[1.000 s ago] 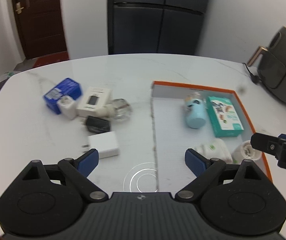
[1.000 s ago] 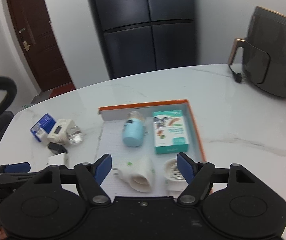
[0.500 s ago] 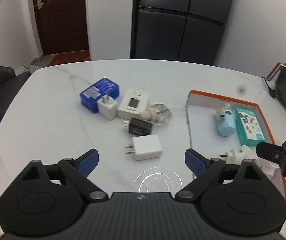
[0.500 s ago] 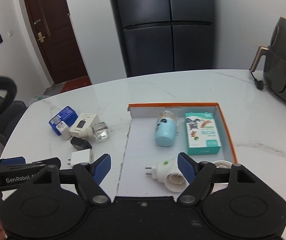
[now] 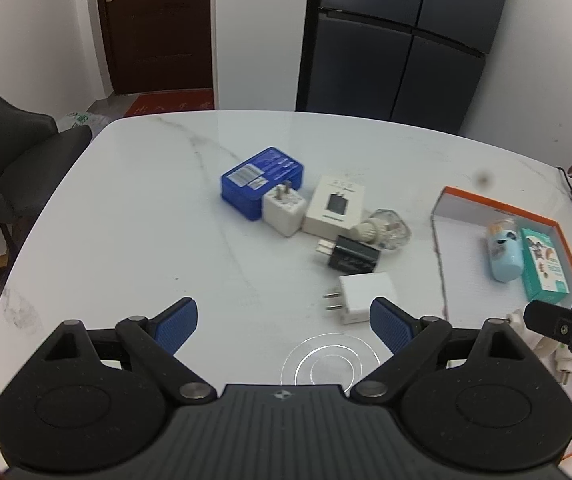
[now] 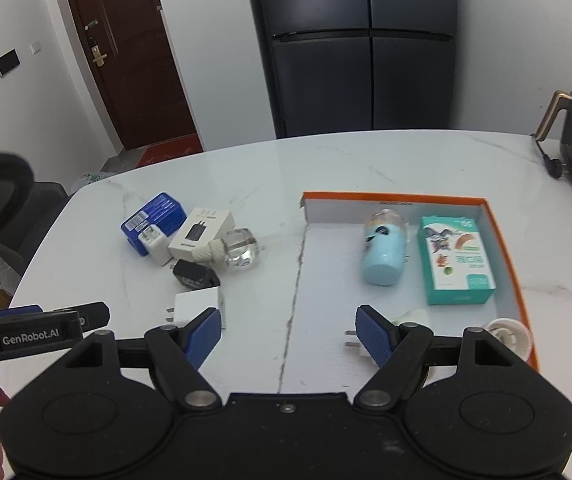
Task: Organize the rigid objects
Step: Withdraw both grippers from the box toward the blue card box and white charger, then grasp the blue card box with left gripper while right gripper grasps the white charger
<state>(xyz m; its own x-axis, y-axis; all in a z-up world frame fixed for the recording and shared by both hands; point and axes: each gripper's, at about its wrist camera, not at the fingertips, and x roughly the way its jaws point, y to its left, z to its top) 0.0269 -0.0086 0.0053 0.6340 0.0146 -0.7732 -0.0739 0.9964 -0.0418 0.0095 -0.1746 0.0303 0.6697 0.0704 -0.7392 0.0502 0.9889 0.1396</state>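
The white marble surface (image 5: 134, 208) was seen to carry everything, and an orange-rimmed tray (image 6: 504, 240) was set toward its right edge, judged to be the collecting place. A pale blue bottle (image 6: 382, 254) and a green box (image 6: 454, 266) were already laid inside the tray, with a white plug adapter (image 6: 406, 316) at its near end. Toward the middle of the surface, a blue box (image 5: 262, 180), a white carton (image 5: 334, 210), a black charger (image 5: 352, 258) and a white charger (image 5: 368, 296) were left clustered, probably unsorted. The left hand-held gripper (image 5: 284, 322) was held released above the near edge, nearest the white charger; the right hand-held gripper (image 6: 288, 334) was likewise spread and empty.
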